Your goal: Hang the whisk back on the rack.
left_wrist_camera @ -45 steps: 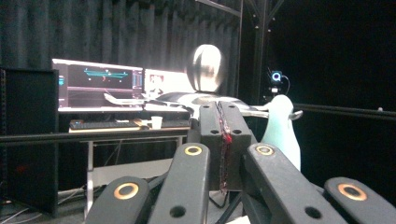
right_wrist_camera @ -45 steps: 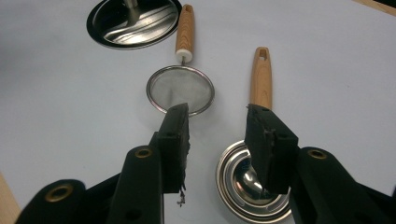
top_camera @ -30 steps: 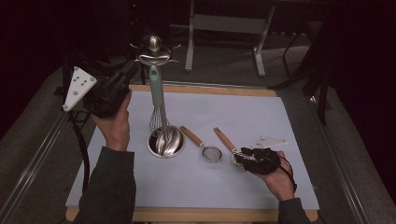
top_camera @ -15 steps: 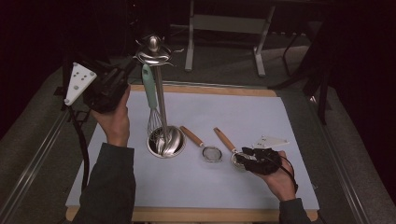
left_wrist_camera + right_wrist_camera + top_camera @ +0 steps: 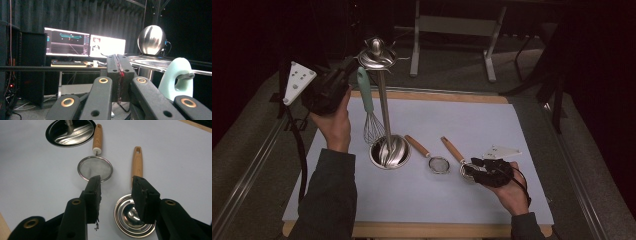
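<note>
I am holding my left gripper (image 5: 343, 74) raised above the far-left part of the surface (image 5: 522, 145), its 2 jaws pressed fully together with nothing between them. It is pointing toward the top disc of the steel utensil stand (image 5: 377, 56), just beside the mint-green handle of the whisk (image 5: 367, 107). In the left gripper view that handle's (image 5: 178, 78) loop is hooking over the stand's rim (image 5: 150, 62), with the stand's round knob above it. The whisk is hanging upright beside the stand's post, its wire end sitting just above the round base (image 5: 390, 151). My right gripper (image 5: 473, 169) is resting low over the near-right part of the surface, its jaws standing apart and gripping nothing. In the right gripper view the jaws are straddling the steel ladle (image 5: 133, 206) with its wooden handle: the bowl is lying on the surface just beneath them, the handle running away between the tips, and I cannot tell whether the pads are touching it. The small mesh strainer (image 5: 95, 168), also wooden-handled, is lying just beside the ladle, between it and the stand's base (image 5: 70, 132). 2 lit monitors (image 5: 85, 46) are glowing in the background beyond the left gripper.
</note>
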{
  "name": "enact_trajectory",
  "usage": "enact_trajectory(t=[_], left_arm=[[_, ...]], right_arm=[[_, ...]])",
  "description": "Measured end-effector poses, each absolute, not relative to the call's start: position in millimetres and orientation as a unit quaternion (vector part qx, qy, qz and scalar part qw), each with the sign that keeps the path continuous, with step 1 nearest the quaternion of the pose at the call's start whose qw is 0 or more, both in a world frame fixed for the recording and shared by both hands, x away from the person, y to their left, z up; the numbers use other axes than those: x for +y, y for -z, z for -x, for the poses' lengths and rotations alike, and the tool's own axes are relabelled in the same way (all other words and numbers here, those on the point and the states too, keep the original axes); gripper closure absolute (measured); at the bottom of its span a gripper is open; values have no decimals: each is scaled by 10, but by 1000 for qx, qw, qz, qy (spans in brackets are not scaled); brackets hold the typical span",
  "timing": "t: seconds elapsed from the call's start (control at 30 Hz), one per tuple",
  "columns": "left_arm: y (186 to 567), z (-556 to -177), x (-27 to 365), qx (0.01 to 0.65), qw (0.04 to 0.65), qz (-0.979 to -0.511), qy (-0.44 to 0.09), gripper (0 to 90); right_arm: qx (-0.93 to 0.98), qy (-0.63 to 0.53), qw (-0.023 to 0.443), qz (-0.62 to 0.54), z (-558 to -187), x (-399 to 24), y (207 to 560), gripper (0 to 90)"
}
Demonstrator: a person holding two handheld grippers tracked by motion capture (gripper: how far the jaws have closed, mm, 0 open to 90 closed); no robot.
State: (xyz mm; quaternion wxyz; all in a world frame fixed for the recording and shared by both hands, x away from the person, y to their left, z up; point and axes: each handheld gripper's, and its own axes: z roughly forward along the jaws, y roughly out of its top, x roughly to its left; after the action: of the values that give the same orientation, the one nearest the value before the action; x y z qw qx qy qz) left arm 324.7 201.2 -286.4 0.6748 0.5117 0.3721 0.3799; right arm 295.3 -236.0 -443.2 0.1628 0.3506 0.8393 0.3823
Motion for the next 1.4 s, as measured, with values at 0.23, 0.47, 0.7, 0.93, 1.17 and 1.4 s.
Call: enact_trajectory(t=[0.23, 0.47, 0.7, 0.93, 1.17, 1.4], left_arm=[[2850, -3275, 2015, 375, 670, -516, -379, 900], [2829, -3299, 2027, 373, 666, -524, -376, 899], [2816, -3295, 2044, 373, 662, -529, -377, 899], [2845, -3269, 2098, 373, 657, -535, -378, 898], [2959, -3176, 2160, 365, 643, -554, -383, 877], [3086, -3125, 2224, 373, 639, -561, -371, 866]], right_arm=[[839, -382, 162, -351, -2950, -2358, 4430, 587], [839, -382, 162, -351, -2954, -2355, 4439, 587], [840, -380, 159, -352, -2960, -2340, 4454, 587], [838, -381, 160, -355, -2965, -2364, 4453, 587], [834, -384, 162, -361, -2974, -2395, 4452, 587], [834, -383, 165, -362, -2965, -2397, 4442, 588]])
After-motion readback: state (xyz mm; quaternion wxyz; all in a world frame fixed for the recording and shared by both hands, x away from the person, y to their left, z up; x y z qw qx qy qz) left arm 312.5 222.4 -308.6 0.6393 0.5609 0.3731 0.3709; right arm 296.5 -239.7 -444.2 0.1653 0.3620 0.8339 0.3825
